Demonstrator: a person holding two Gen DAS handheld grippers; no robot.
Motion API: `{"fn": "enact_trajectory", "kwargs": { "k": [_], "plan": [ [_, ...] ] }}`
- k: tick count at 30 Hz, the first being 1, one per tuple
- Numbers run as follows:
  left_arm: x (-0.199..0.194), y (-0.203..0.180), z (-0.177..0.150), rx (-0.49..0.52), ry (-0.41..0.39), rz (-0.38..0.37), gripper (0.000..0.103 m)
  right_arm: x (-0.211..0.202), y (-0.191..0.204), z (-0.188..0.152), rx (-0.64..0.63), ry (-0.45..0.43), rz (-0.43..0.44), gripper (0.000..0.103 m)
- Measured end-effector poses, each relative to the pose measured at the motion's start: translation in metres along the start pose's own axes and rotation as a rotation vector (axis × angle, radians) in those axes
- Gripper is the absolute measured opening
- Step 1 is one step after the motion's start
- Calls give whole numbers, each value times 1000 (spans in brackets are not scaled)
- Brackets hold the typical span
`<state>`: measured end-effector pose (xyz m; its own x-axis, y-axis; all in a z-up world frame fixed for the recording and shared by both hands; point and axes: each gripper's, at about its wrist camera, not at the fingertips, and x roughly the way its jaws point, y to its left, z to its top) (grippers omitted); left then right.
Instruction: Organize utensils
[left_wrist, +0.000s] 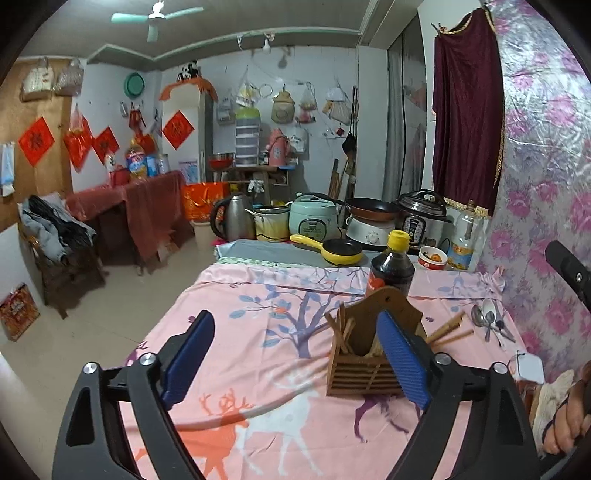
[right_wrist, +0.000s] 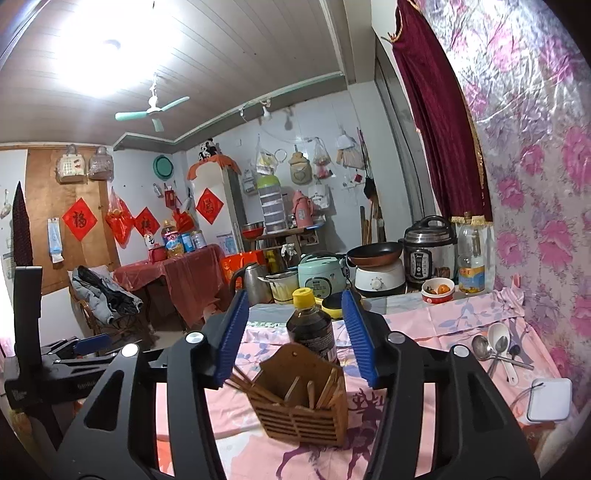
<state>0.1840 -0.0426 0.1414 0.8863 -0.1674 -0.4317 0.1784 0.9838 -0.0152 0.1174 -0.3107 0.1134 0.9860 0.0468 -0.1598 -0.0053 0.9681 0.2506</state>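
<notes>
Both your grippers, left gripper (left_wrist: 295, 354) and right gripper (right_wrist: 291, 339), have jaws open, empty. Wooden holder (right_wrist: 301, 402) with chopsticks (right_wrist: 327, 387) stands mid-tabletop (left_wrist: 240, 314), sauce bottle (right_wrist: 310, 325) behind; spoons (right_wrist: 496, 349) near right wall; left side clear.

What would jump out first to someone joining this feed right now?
The wooden utensil holder, stuffed with chopsticks, stands mid-table on the pink deer-print cloth, a dark sauce bottle right behind it. Spoons lie loose on the cloth near the floral wall. Both grippers, left gripper and right gripper, stand open and empty, and cookers and pans crowd the far end of the table.
</notes>
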Motion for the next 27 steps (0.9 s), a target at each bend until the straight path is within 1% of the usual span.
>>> {"fn": "enact_trajectory", "kwargs": {
  "k": [1, 3, 8, 13, 17, 18, 22, 27],
  "plan": [
    [-7, -1, -4, 4, -4, 8, 90, -9, 3, -2, -3, -2, -5, 59],
    [-22, -3, -12, 13, -16, 29, 90, -21, 7, -6, -3, -7, -10, 67],
    [-55, -4, -28, 14, -52, 67, 97, -50, 18, -16, -8, 4, -20, 77],
    [-86, -4, -45, 10, -70, 87, 97, -75, 23, -33, 10, 48, -39, 86],
    [-108, -5, -61, 12, -77, 102, 97, -102, 28, -44, 2, 50, -76, 95],
    [-115, -5, -67, 7, -77, 105, 97, -110, 30, -48, -4, 50, -80, 96],
    [-141, -6, -87, -4, -85, 118, 97, -136, 37, -59, -41, 85, -86, 96],
    [-177, -5, -107, -3, -107, 130, 97, -168, 44, -66, -67, 88, -98, 96]
  ]
}}
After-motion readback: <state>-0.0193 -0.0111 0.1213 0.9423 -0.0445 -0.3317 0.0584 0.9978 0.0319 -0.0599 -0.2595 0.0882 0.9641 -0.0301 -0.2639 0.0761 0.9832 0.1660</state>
